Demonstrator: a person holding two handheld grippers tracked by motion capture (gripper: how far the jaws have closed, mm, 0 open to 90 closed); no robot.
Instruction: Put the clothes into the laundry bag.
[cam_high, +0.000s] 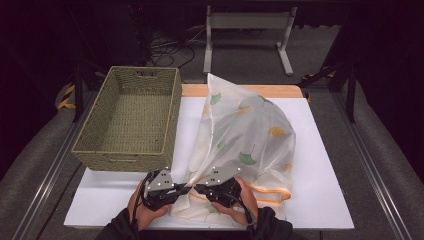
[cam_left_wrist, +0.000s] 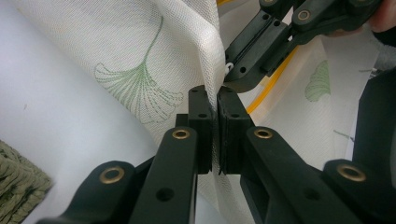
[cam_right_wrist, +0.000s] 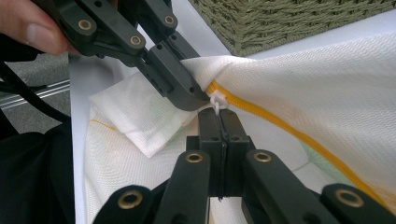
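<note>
One bag of sheer white mesh fabric (cam_high: 245, 135), printed with green and yellow ginkgo leaves and edged with an orange zipper band (cam_right_wrist: 299, 133), billowing up from the white tabletop (cam_high: 325, 175) right of centre, its peak leaning toward the far wooden edge. Fine weave and one green fan-shaped leaf plain in the left gripper view (cam_left_wrist: 140, 88). Small white zipper pull (cam_right_wrist: 217, 101) at the near end of the orange band.

One rectangular olive-green woven basket (cam_high: 131, 117), at the table's left, just beside the bag. One white metal frame (cam_high: 247, 37) on the floor beyond.

Two black grippers, one per hand, side by side at the near edge, tips almost meeting. Left gripper (cam_high: 183, 190) angled rightward, jaws pressed together on a fold of the mesh beside the zipper end, cloth pinched between the pads (cam_left_wrist: 203, 112). Right gripper (cam_high: 198, 188) angled leftward, jaws clamped on the white zipper pull, seen at the pad tips (cam_right_wrist: 211, 122). Both hands (cam_high: 142, 207) wrapped around the gripper bodies, dark sleeves entering from below.
</note>
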